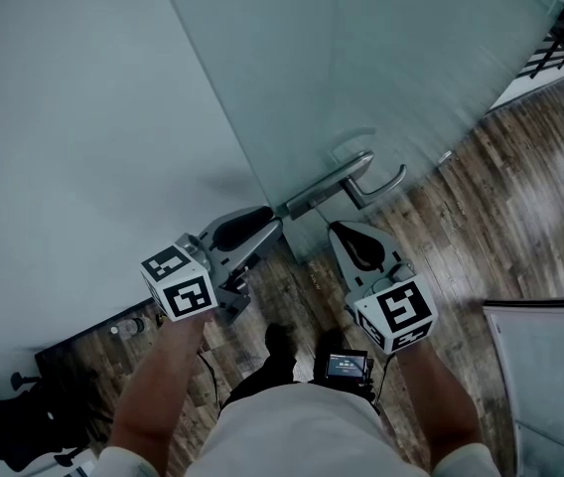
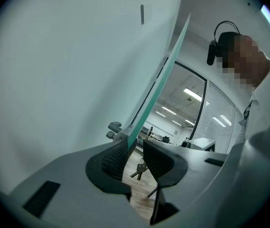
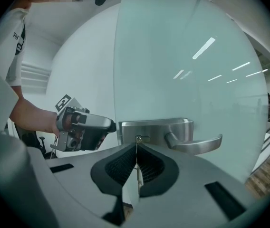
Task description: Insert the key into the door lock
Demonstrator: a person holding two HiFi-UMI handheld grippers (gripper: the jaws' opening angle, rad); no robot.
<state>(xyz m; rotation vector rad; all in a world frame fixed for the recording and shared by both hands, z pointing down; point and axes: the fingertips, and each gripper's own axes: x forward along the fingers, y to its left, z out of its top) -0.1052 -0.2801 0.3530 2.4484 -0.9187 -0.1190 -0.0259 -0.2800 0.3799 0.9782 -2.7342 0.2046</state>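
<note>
A frosted glass door point(image 1: 381, 58) carries a steel lock plate point(image 3: 156, 129) with a lever handle point(image 3: 197, 144) and a keyhole point(image 3: 138, 138). My right gripper point(image 3: 136, 148) is shut on a thin key point(image 3: 136, 158). The key's tip sits at the keyhole. In the head view the right gripper point(image 1: 337, 229) is just below the lock point(image 1: 322, 192). My left gripper point(image 1: 274, 219) reaches in from the left, its jaws closed around the door edge point(image 2: 159, 84) beside the lock. A small bunch of keys point(image 2: 139, 171) hangs beyond its pads.
A white wall point(image 1: 73, 117) stands left of the door. Wooden flooring point(image 1: 500, 217) spreads to the right. A black office chair point(image 1: 9, 425) is at the lower left and a pale panel point(image 1: 550, 386) at the lower right. A small screen device point(image 1: 347, 366) hangs at the person's waist.
</note>
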